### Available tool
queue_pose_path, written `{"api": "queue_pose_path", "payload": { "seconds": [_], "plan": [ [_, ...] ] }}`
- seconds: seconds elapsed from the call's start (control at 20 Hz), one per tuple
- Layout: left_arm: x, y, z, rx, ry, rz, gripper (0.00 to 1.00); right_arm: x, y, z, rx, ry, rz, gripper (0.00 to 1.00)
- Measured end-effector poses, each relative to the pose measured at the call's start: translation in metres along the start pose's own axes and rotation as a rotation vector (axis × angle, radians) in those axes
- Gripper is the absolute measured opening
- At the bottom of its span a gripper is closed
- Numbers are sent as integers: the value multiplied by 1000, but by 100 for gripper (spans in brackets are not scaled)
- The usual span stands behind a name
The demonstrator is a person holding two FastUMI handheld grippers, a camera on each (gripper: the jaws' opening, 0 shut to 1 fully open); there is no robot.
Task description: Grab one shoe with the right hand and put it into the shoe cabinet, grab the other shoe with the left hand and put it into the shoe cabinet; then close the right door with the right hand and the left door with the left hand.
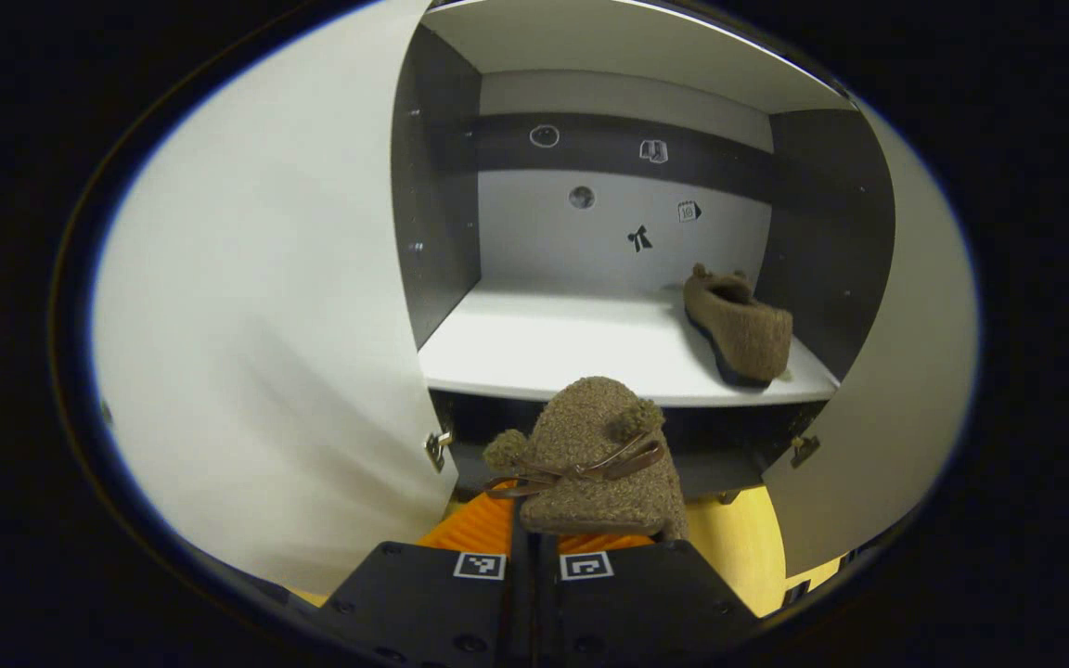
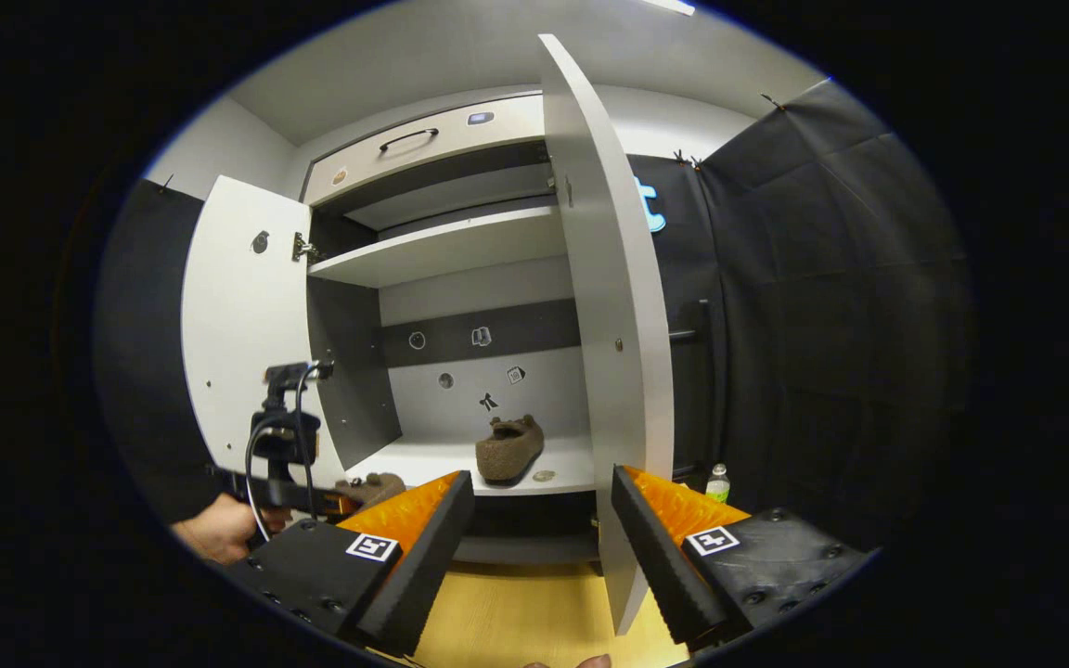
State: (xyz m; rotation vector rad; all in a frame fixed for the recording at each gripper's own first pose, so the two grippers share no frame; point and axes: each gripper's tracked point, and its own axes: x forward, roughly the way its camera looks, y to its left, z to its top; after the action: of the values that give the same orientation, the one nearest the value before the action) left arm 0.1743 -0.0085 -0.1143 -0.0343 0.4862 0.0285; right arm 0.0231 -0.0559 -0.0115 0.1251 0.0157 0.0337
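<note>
Slipper (image 1: 595, 455), fuzzy, soft and surely light, rides pinched at the heel in the left gripper (image 1: 534, 547) just short of the shoe cabinet shelf (image 1: 553, 348), its mate (image 1: 737, 320) already inside, while the right gripper (image 2: 534, 547) hangs wide apart, empty.

- Right hand-held gripper (image 2: 539, 547): black blocks with screws, each bearing a square black-and-white marker.
- Left hand-held gripper (image 1: 534, 520): black housing, two square markers, screws.
- Black cable (image 2: 252, 464) loops along it.
</note>
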Motion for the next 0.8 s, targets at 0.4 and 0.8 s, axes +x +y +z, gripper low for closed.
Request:
{"api": "queue_pose_path", "payload": {
  "seconds": [0.4, 0.8],
  "plan": [
    [65, -18, 107, 82, -16, 17, 7, -10, -5, -3, -12, 2, -15, 96],
    [171, -25, 135, 139, 93, 50, 7, -29, -4, 6, -33, -32, -26, 98]
  ]
}}
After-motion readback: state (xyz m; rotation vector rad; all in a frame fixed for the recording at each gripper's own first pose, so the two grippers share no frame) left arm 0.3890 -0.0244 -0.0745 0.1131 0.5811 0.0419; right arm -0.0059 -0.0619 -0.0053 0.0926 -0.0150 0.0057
